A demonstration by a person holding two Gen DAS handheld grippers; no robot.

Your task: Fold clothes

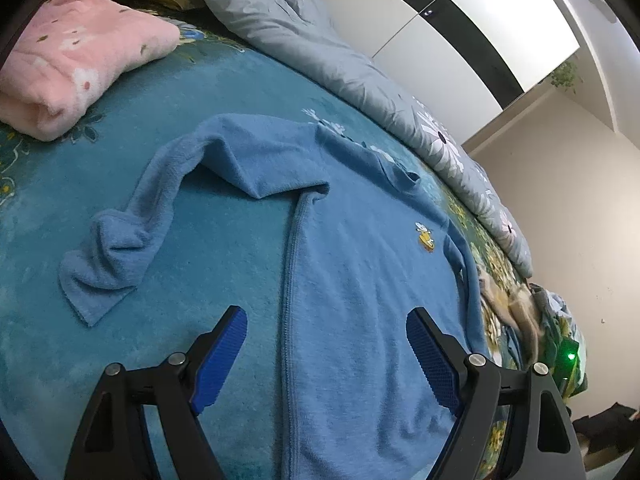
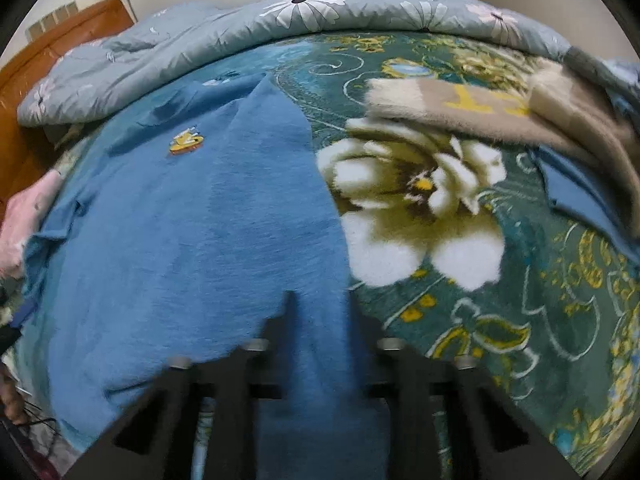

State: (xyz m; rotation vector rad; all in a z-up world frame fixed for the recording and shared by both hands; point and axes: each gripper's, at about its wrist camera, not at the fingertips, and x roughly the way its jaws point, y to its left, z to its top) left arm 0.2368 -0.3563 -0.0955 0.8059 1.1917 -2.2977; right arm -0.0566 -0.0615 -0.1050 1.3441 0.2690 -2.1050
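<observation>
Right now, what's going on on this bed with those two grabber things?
A person is folding clothes on a bed with a hand-held gripper in each hand. A blue sweater lies spread on the teal floral blanket, one sleeve flung out to the side. The left gripper hangs open over the sweater's lower edge, holding nothing. The right gripper is down at the sweater's other side with blue fabric between its fingers; blur hides the pinch itself. A folded pink garment already sits nearby.

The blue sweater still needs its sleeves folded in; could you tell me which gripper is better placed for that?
Probably left: the left gripper hangs open near the crumpled sleeve.
</observation>
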